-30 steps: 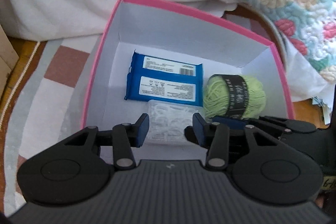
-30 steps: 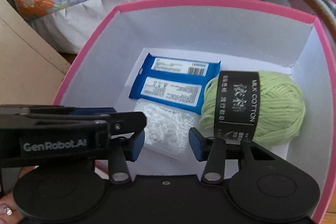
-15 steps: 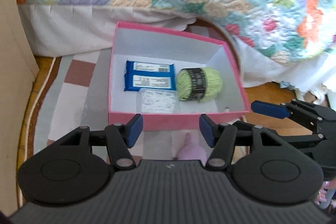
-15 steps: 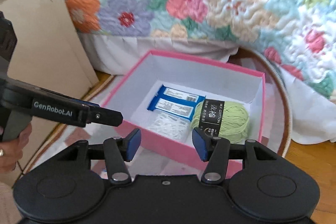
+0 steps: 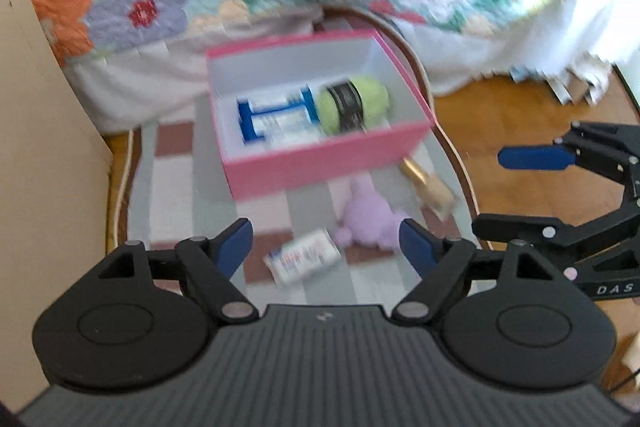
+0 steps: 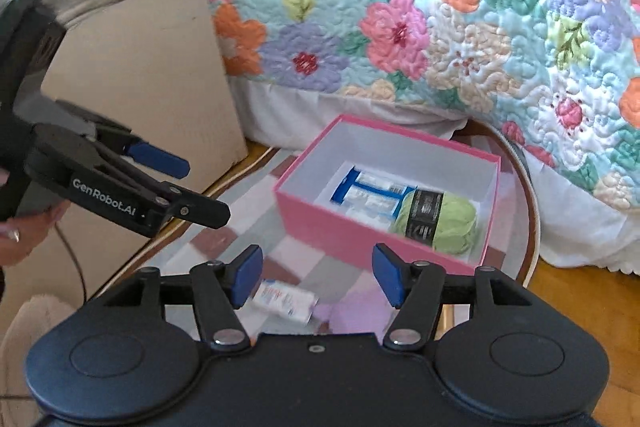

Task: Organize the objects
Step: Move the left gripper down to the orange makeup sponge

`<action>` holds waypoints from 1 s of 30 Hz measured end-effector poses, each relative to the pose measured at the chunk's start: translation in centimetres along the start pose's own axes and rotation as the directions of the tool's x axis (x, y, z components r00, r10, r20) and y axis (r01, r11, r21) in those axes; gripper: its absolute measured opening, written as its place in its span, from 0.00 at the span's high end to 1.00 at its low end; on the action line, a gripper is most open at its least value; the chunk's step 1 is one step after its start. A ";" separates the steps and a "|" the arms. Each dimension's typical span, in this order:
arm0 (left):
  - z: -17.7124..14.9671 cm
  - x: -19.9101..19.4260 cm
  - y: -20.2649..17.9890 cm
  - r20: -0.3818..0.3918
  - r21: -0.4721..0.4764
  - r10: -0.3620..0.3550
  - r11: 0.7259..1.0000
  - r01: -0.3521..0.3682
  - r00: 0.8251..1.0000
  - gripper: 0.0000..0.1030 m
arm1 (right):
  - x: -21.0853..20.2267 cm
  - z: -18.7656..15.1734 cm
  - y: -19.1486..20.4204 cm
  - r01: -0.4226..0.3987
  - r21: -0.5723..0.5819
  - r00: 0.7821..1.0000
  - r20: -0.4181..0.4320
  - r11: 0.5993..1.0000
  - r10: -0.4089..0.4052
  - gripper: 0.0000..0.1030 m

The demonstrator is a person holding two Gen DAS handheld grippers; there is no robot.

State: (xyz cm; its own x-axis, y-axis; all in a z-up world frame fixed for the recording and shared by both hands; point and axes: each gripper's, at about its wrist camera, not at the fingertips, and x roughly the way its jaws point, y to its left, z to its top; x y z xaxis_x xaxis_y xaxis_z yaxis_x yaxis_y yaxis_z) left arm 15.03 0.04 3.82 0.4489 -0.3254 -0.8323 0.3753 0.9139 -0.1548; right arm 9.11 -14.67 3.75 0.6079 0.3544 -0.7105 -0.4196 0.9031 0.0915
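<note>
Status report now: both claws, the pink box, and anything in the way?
Left claw and right claw opening, empty. Pink box holds yarn and blue packs. Purple plush, small packet lie outside; nothing blocking.

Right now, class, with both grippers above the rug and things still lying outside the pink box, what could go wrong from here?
1. The small carton, purple plush toy and gold-capped bottle lie close together; reaching for one could knock another.
2. Both the left gripper and the right gripper, jaws opening and empty, face the same spot and could collide.
3. The pink box already holds blue packets and green yarn, so the plush may not fit.
</note>
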 end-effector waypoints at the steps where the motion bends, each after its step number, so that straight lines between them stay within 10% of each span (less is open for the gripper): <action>1: -0.4 -0.1 -0.2 -0.007 0.005 0.004 1.000 -0.004 1.000 0.23 | -0.4 -0.4 0.4 0.003 -0.009 1.000 -0.005 1.000 -0.003 0.34; 13: -4.9 0.1 -2.1 -0.031 0.103 0.024 0.994 -0.021 0.999 0.08 | -2.3 -5.1 4.7 -0.040 -0.068 0.999 0.016 0.997 0.041 0.13; 18: -6.5 1.7 -0.8 -0.060 0.020 -0.010 1.000 0.011 0.998 0.07 | -2.0 -7.2 6.2 0.016 -0.135 0.994 0.110 0.991 -0.001 0.12; 30: -9.5 8.6 2.1 -0.169 -0.195 -0.069 0.980 0.035 0.983 0.10 | 5.7 -9.8 7.2 -0.067 -0.165 0.997 -0.042 0.984 0.060 0.12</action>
State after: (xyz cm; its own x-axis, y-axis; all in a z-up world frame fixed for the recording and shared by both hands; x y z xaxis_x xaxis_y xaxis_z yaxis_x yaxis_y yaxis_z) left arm 12.02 1.48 -8.75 0.2781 -0.3420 -0.8976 0.2260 0.9315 -0.2849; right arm 2.93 -8.56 -6.45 0.5529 0.3980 -0.7321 -0.5646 0.8250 0.0221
